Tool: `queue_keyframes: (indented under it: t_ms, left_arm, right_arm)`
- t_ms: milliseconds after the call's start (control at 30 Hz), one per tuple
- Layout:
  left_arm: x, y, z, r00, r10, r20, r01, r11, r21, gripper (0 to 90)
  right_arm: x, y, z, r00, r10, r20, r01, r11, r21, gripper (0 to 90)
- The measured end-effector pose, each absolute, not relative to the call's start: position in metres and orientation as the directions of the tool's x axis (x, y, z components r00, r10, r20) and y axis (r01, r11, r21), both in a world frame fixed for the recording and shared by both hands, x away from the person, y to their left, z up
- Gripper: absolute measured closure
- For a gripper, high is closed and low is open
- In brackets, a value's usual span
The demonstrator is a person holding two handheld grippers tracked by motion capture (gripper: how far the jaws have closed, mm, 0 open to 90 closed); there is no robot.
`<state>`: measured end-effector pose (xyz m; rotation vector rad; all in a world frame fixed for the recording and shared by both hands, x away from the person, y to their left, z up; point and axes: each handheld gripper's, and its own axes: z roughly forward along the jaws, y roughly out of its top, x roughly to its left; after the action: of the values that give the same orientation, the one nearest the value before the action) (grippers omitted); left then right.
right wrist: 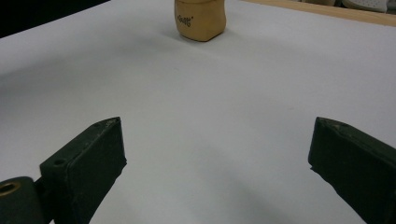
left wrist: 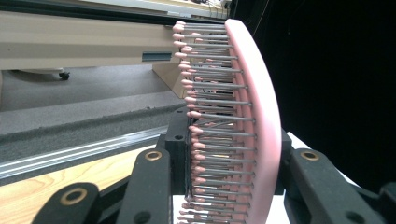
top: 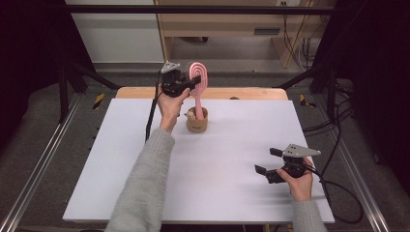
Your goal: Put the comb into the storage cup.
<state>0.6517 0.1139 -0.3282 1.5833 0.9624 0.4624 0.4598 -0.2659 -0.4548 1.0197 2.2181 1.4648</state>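
Observation:
A pink hairbrush [top: 198, 81] stands upright with its handle down inside a small tan wooden cup [top: 197, 122] near the back middle of the white table. My left gripper [top: 192, 83] is shut on the brush head; in the left gripper view the pink brush [left wrist: 261, 116] with its pink-tipped metal bristles sits between the black jaws. My right gripper [top: 269, 162] rests open low over the table's front right, nothing between its jaws. In the right gripper view the tan cup [right wrist: 200, 19] stands far ahead of the open right gripper [right wrist: 217, 147].
The white tabletop [top: 212, 179] lies on a wooden board [top: 251, 93] that shows at the back edge. A small pale object [top: 190, 115] sits at the cup's rim. Metal rails [top: 38, 169] run along both sides, and cables [top: 338, 193] trail at the right.

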Motion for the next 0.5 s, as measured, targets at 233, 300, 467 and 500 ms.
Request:
queue_keyframes:
  t_ms: [233, 300, 467, 500]
  left_arm:
    - [0.651, 0.114, -0.336, 0.584, 0.779, -0.228, 0.339, 0.021, 0.941, 63.3]
    - [0.651, 0.114, -0.339, 0.584, 0.777, -0.233, 0.342, 0.024, 0.939, 63.2]
    - [0.651, 0.115, -0.346, 0.582, 0.777, -0.240, 0.350, 0.027, 0.937, 63.2]
    - [0.651, 0.115, -0.348, 0.583, 0.777, -0.239, 0.349, 0.026, 0.937, 63.3]
  right_arm:
    - [0.460, -0.266, -0.455, -0.707, 0.695, 0.135, 0.397, 0.231, 0.888, 4.4]
    - [0.460, -0.266, -0.455, -0.707, 0.694, 0.135, 0.397, 0.232, 0.888, 4.4]
    - [0.460, -0.265, -0.455, -0.706, 0.695, 0.135, 0.397, 0.231, 0.888, 4.4]
    - [0.460, -0.266, -0.455, -0.706, 0.695, 0.134, 0.397, 0.232, 0.888, 4.5]
